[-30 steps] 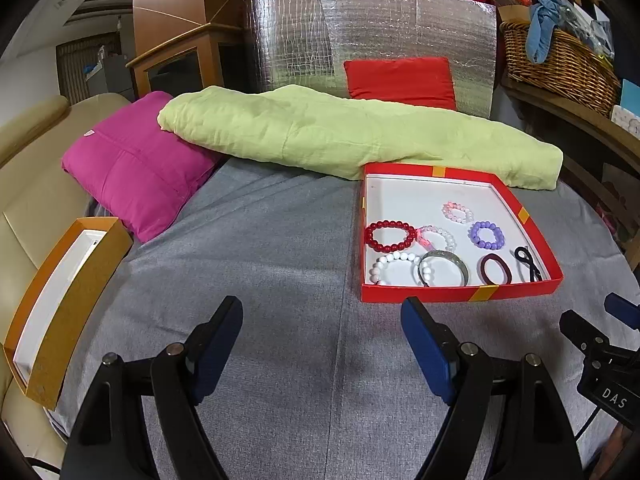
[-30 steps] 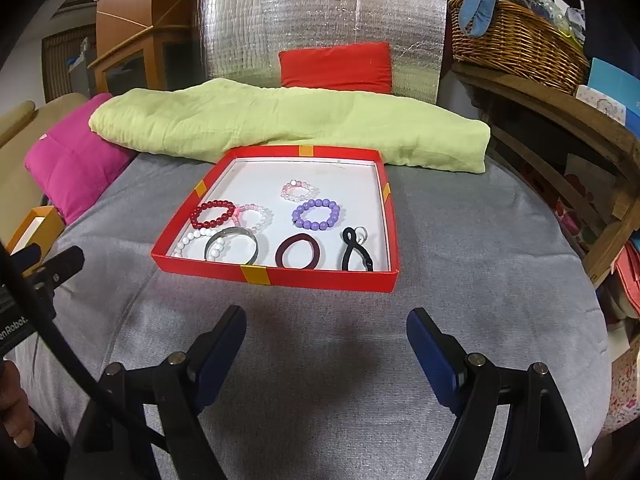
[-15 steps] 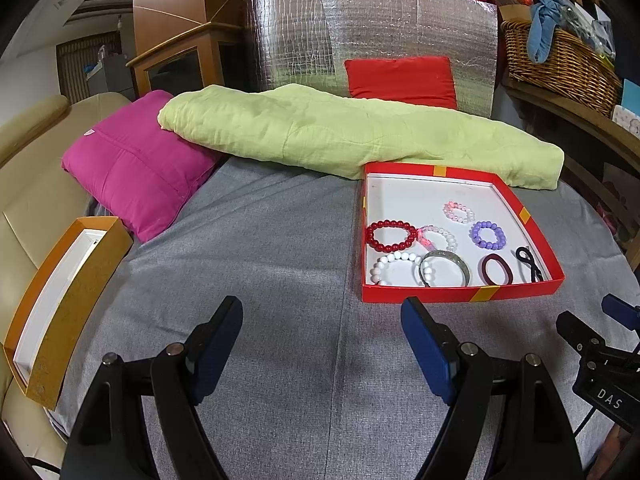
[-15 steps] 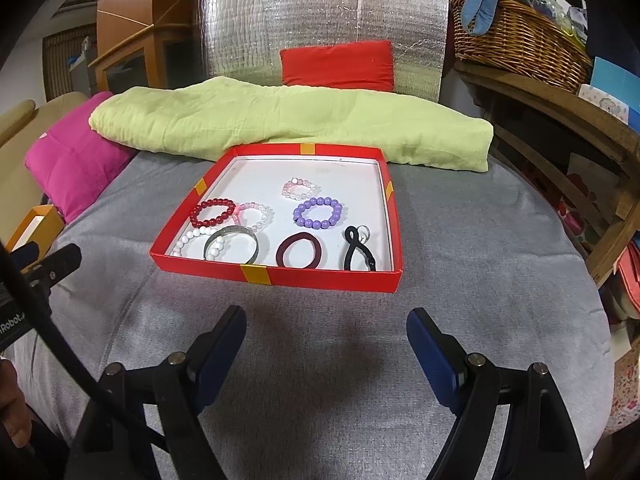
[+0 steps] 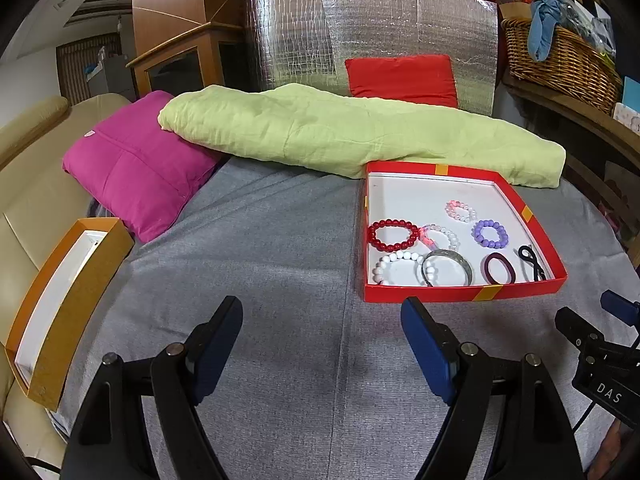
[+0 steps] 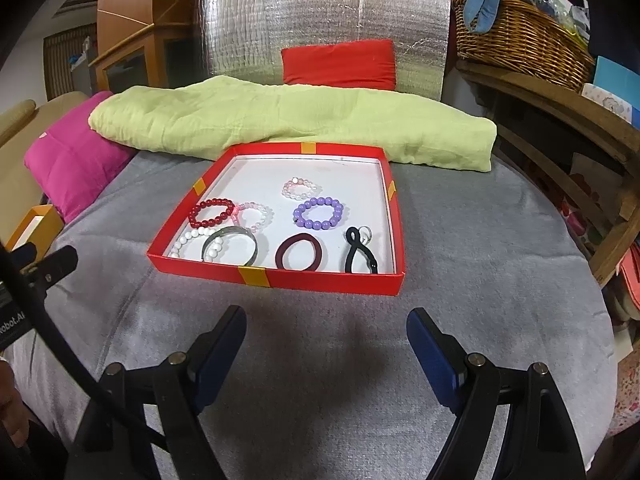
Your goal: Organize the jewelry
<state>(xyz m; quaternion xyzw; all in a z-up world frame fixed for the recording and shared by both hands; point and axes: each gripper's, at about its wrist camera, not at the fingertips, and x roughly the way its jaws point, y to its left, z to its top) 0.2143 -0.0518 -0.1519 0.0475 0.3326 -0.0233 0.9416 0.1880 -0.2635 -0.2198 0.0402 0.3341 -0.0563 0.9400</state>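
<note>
A shallow red box lid [image 5: 424, 294] [image 6: 332, 282] with a white floor lies on the grey cloth. In it lie several pieces: a red bead bracelet [image 6: 212, 212], a white bead bracelet [image 6: 188, 242], a silver bangle [image 6: 230, 246], a purple bead bracelet [image 6: 319, 212], a pale pink bracelet [image 6: 301, 188], a maroon hair band [image 6: 299, 257] and a black clip [image 6: 360, 256]. My left gripper [image 5: 322, 322] is open, empty, near and left of the box. My right gripper [image 6: 326, 330] is open and empty just before the box's front wall.
An orange box [image 5: 60, 300] with a white inside sits at the cloth's left edge. A magenta cushion [image 5: 132, 168] and a rolled green blanket [image 5: 340, 136] lie behind. A wicker basket [image 6: 520, 44] stands on a wooden shelf at the right.
</note>
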